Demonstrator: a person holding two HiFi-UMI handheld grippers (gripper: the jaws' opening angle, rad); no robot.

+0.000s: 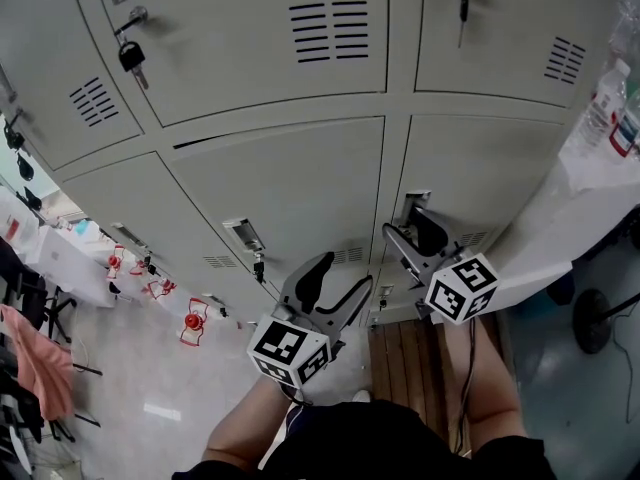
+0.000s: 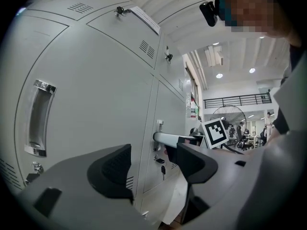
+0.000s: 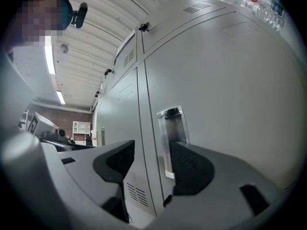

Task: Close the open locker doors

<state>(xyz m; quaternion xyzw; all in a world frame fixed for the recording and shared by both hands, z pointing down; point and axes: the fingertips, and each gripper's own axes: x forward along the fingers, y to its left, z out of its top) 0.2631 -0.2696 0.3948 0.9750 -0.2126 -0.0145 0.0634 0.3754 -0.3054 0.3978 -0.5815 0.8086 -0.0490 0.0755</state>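
Grey locker doors fill the head view. My right gripper (image 1: 412, 230) is open, its tips right at the recessed metal handle (image 1: 415, 200) of the lower right door (image 1: 480, 163). In the right gripper view the gripper (image 3: 152, 164) straddles the door seam, and its right pad overlaps the handle (image 3: 171, 133). My left gripper (image 1: 340, 278) hangs open and holds nothing, just in front of the lower middle door (image 1: 290, 188), which shows a thin dark gap along its top left edge. In the left gripper view the gripper (image 2: 152, 166) looks along the door fronts towards the right gripper (image 2: 192, 140).
Keys hang in the upper locks (image 1: 131, 56) (image 1: 462, 6). A pale panel (image 1: 560, 238) slants away at the right, with a plastic bag (image 1: 605, 118) above it and a fan base (image 1: 600, 318) beyond. Wooden slats (image 1: 405, 353) lie below the lockers. Red items (image 1: 193, 323) sit on the floor at the left.
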